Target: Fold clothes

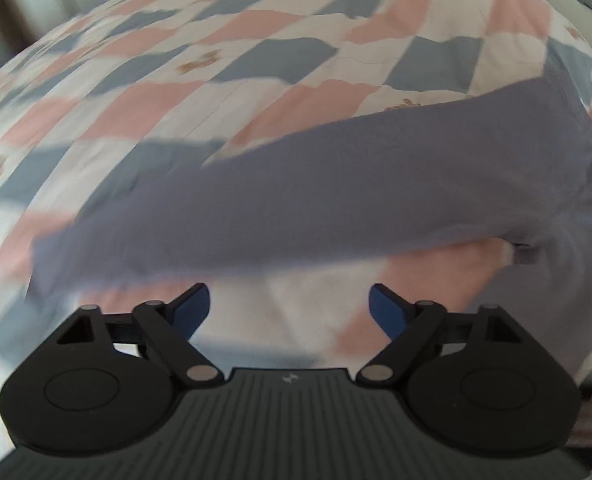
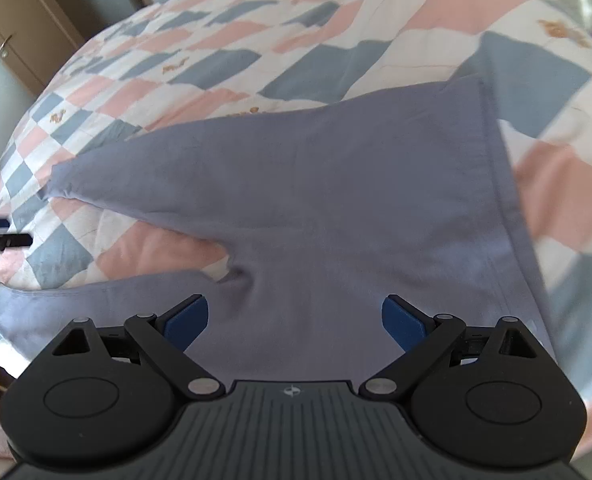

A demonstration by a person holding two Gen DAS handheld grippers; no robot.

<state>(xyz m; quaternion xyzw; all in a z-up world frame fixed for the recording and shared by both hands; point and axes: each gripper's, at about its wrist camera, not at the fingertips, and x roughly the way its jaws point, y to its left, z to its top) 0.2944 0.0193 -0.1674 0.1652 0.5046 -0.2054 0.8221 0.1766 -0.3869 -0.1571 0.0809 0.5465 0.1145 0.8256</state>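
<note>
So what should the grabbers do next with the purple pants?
Probably lower the left gripper to pinch the end of a leg. The pants lie spread flat on the checkered quilt, legs apart, not yet folded, and both the left and the right gripper are open and empty.

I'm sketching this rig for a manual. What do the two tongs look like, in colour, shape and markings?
Both look alike. The left tongs and right tongs have blue finger pads on black linkage arms with silver pivot pins, round black discs on either side, and a ribbed dark grey body bearing a small pale logo. No cables or sleeves show.
</note>
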